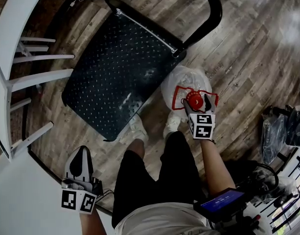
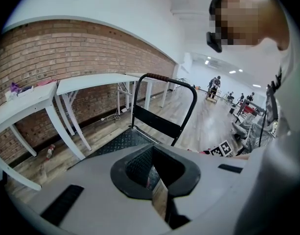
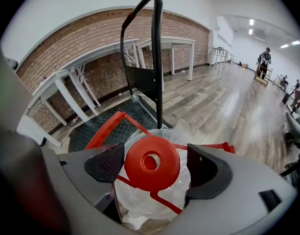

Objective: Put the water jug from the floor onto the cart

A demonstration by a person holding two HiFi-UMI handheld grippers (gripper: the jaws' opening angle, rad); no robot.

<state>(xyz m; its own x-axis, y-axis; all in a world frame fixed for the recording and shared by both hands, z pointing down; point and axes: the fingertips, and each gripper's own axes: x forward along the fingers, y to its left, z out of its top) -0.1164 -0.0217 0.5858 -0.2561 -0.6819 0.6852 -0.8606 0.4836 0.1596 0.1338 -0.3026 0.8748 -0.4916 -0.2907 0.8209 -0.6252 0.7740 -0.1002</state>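
One water jug (image 1: 181, 82) stands on the wood floor (image 1: 238, 43), just beside the handle-end corner of the one cart (image 1: 115, 67), not on its deck. The right gripper (image 1: 198, 104) has its two jaws wide apart, straddling the jug's single red cap (image 3: 151, 163), with both pads clear of it. The left gripper (image 1: 81, 155) has its jaws together with nothing between them, well apart from the jug.

Blk shorts (image 1: 152, 180), wht shoes (image 1: 138, 127), light top (image 1: 157, 224).
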